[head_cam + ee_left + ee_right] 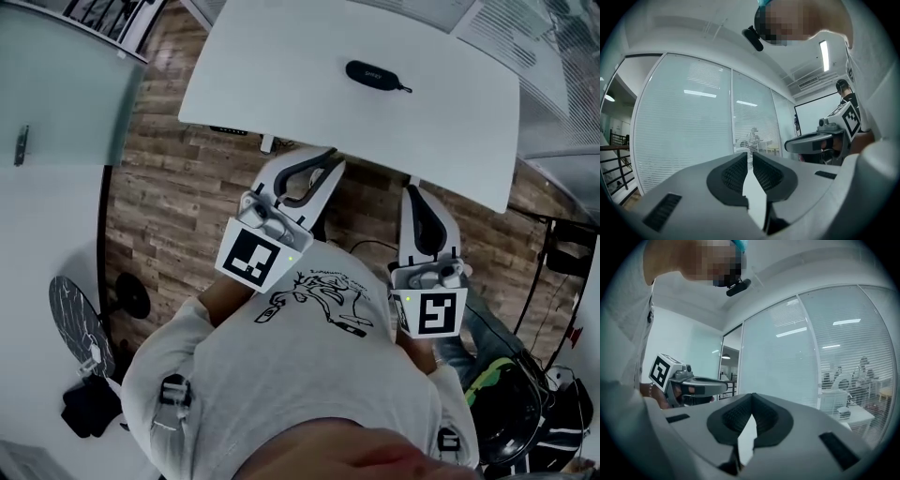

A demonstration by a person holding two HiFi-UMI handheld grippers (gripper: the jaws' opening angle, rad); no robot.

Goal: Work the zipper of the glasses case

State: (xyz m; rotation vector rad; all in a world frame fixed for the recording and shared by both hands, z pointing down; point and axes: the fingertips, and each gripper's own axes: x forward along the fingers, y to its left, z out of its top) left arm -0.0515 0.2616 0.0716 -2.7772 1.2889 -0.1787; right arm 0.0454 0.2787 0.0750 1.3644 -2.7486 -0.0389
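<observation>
The black glasses case [375, 74] lies zipped on the white table [281, 84], towards its far side, with a small pull tab sticking out at its right end. Both grippers are held up against the person's chest, well short of the case. My left gripper [325, 157] [750, 157] has its jaws a thin slit apart with nothing between them. My right gripper [411, 187] [751, 397] is shut and empty, its tips touching. Each gripper view looks out at glass office walls, not at the case.
Wood-plank floor [169, 187] shows between the table and the person. A glass partition [56, 84] stands at the left. Dark bags and gear [525, 403] lie at the lower right, and a round black stand [80, 323] at the lower left.
</observation>
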